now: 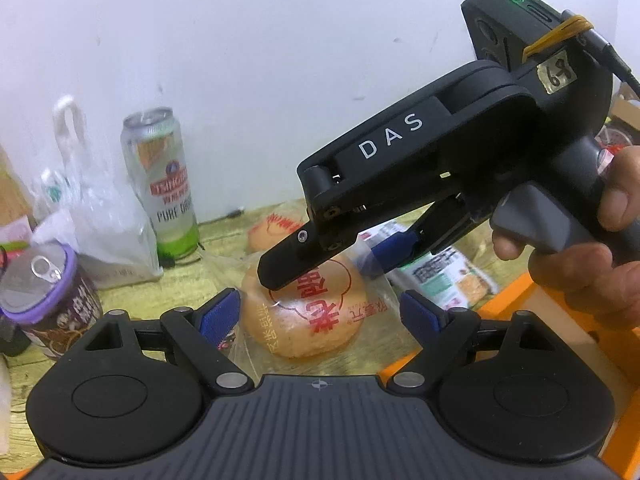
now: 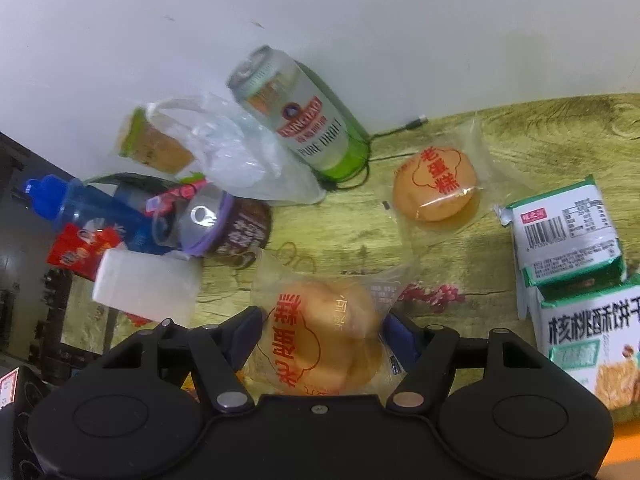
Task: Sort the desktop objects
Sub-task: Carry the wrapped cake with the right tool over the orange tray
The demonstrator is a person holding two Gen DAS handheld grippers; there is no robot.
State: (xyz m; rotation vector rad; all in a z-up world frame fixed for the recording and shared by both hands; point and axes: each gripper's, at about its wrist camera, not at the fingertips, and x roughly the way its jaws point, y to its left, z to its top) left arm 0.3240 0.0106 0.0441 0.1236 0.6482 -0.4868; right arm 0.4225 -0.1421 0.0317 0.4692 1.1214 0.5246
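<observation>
A round cake in a clear wrapper with red print (image 1: 304,320) hangs between the blue pads of my left gripper (image 1: 320,314). The pads touch the wrapper on both sides. My right gripper (image 2: 322,328) is shut on a second wrapped cake (image 2: 324,344), which looks squeezed and lumpy and is held above the wooden table (image 2: 460,248). In the left wrist view the right gripper (image 1: 328,264) reaches in from the upper right, its near fingertip (image 1: 280,268) just above the left cake. A third wrapped cake (image 2: 436,188) (image 1: 276,226) lies on the table behind.
A beer can (image 2: 304,120) (image 1: 164,184) and a clear plastic bag (image 2: 240,160) stand by the wall. A purple-lidded can (image 2: 224,224), a blue bottle (image 2: 80,204) and a white block (image 2: 148,284) crowd the left. Green biscuit packs (image 2: 568,232) lie right, near an orange tray (image 1: 520,304).
</observation>
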